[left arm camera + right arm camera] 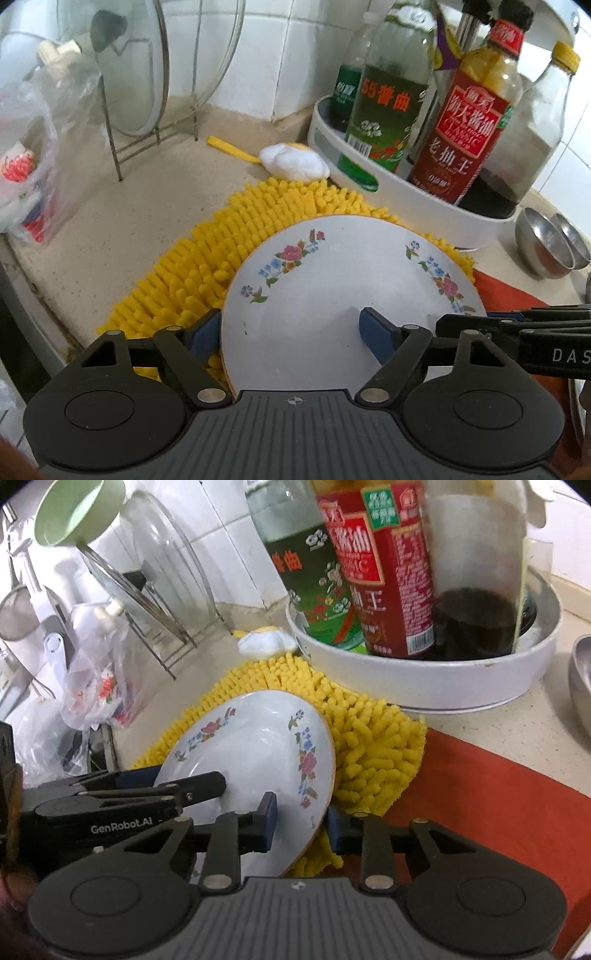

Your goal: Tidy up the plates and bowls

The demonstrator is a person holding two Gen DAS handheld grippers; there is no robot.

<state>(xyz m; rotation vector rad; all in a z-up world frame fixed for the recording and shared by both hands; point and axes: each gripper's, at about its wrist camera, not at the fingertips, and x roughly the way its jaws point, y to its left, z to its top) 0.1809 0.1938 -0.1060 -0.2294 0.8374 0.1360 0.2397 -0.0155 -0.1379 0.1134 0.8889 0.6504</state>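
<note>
Flowered plate (332, 280) lying on a fuzzy yellow mat (207, 258), with both tongs at its near edge.

Left gripper (291, 325) spread wide and let go: one blue pad just outside the left rim, the other over the white middle, neither squeezing. Right gripper (301, 821) nearly closed around the right rim, one pad above the plate and one under its edge against the mat; too hard to see whether pinching yet. Just behind the mat, a round white tray (406, 192) full of tall bottles (465, 133). Beside the tray, two shiny steel bowls (543, 251) on the counter (140, 221).
</note>
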